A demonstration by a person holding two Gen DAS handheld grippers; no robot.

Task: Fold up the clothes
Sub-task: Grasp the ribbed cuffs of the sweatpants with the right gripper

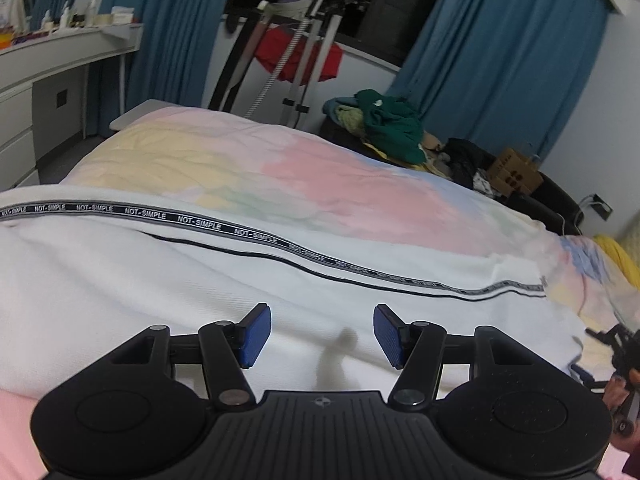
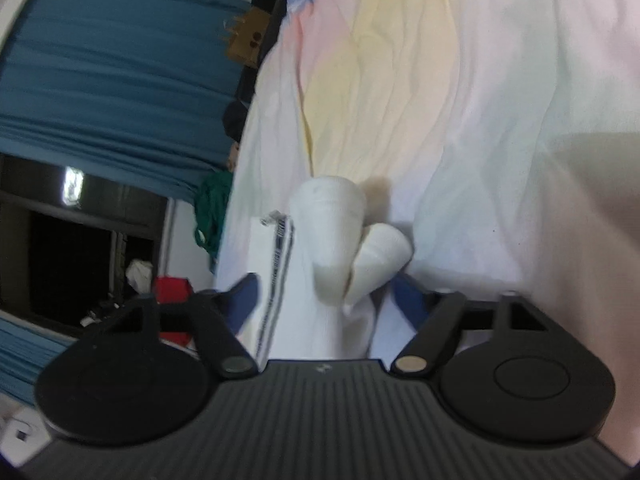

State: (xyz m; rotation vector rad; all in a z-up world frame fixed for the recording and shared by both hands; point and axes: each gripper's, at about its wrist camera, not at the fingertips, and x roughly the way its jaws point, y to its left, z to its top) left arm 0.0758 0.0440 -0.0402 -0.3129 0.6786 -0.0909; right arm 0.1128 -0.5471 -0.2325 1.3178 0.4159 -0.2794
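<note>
Where the white garment (image 1: 168, 280) lies spread across the bed (image 1: 320, 176), the cover beneath it is a soft patchwork of pink, yellow, pale green and blue. Along the garment runs a dark tape (image 1: 192, 222) printed again and again with "NOT-SIMPLE", and a thin black line runs beside it. The left gripper (image 1: 322, 336) hovers over the white cloth with its blue pads (image 1: 256, 334) wide apart and nothing between them.

Behind the bed, blue curtains (image 1: 512, 64) hang at a dark window (image 1: 384, 4). A metal rack (image 1: 312, 48) stands before it with a red cloth (image 1: 304, 58) draped on it. At the left a white bench (image 1: 68, 48) carries bottles and small items, too small to read. Beyond the far edge of the bed lies a heap of clothes topped by a green garment (image 1: 394, 124), with a brown cardboard box (image 1: 516, 172) near it.

In the right wrist view, which is blurred, the right gripper (image 2: 324, 300) has a bunched fold of the white garment (image 2: 336, 240) between its blue pads (image 2: 244, 300), striped edge showing at the left; the jaws stand fairly wide, and whether they press the cloth cannot be told. The same gripper shows at the right edge of the left wrist view, at the garment's far corner.
</note>
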